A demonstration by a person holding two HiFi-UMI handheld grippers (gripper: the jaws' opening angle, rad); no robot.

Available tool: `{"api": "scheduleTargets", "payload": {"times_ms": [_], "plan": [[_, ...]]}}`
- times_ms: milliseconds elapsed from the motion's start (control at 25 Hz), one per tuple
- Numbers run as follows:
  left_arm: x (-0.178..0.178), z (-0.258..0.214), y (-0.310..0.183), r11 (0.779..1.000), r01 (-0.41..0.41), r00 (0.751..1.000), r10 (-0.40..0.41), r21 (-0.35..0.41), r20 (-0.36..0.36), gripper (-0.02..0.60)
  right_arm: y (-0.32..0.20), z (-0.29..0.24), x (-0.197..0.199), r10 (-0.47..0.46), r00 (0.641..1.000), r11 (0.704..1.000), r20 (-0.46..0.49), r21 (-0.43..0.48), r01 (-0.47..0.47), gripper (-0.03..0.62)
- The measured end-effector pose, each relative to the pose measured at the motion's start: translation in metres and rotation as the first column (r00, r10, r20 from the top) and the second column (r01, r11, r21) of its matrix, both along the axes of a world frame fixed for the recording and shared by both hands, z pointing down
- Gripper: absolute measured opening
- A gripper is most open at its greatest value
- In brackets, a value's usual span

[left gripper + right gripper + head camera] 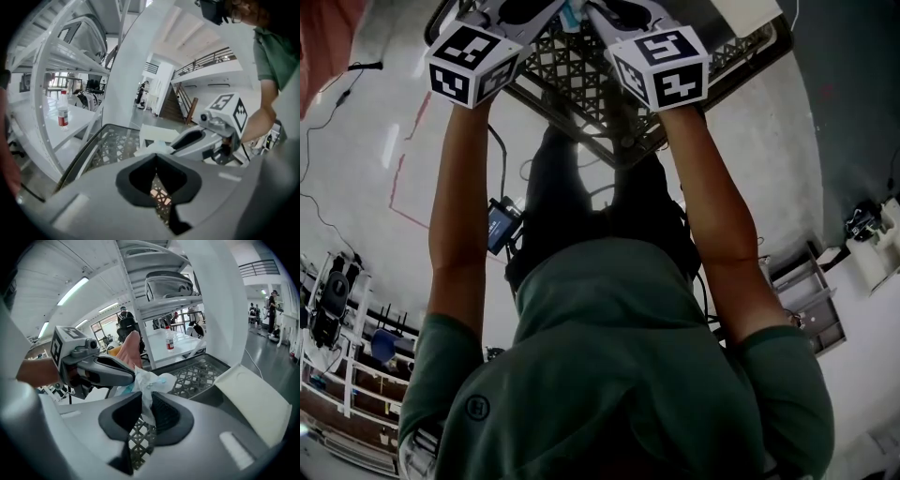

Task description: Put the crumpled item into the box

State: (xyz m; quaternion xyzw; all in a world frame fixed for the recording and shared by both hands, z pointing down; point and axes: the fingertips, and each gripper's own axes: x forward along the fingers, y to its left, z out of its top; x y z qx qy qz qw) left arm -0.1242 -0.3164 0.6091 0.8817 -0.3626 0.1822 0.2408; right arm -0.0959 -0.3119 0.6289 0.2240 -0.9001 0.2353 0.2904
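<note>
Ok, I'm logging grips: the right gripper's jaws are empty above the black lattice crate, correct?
Not quite. The right gripper is not empty: its jaws are closed on the crumpled white item, as the right gripper view shows. It is indeed above the black lattice crate.

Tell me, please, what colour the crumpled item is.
Item is white with blue bits; best in right gripper view.
</note>
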Motion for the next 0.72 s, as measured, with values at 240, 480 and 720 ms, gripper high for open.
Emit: {"api": "scheduleTargets", "payload": {"times_ms": [240, 480, 720], "plan": [[0.034, -0.017, -0.006, 0.998, -0.066, 0.998, 0.065, 0.014, 0.012, 0.0, -0.006, -0.016, 0.033, 0.053, 0.999, 0.998, 0.007, 0.025, -0.053, 0.067], [0.066, -0.023, -0.012, 0.993, -0.117, 0.993, 0.116, 0.014, 0.015, 0.0, -0.01, -0.024, 0.065, 0.104, 0.995, 0.994, 0.003, 0.04, -0.104, 0.067], [0.092, -0.016, -0.012, 0.988, -0.156, 0.988, 0.156, 0.002, 0.014, 0.0, -0.009, -0.017, 0.091, 0.151, 0.988, 0.987, -0.012, 0.05, -0.15, 0.069]]}}
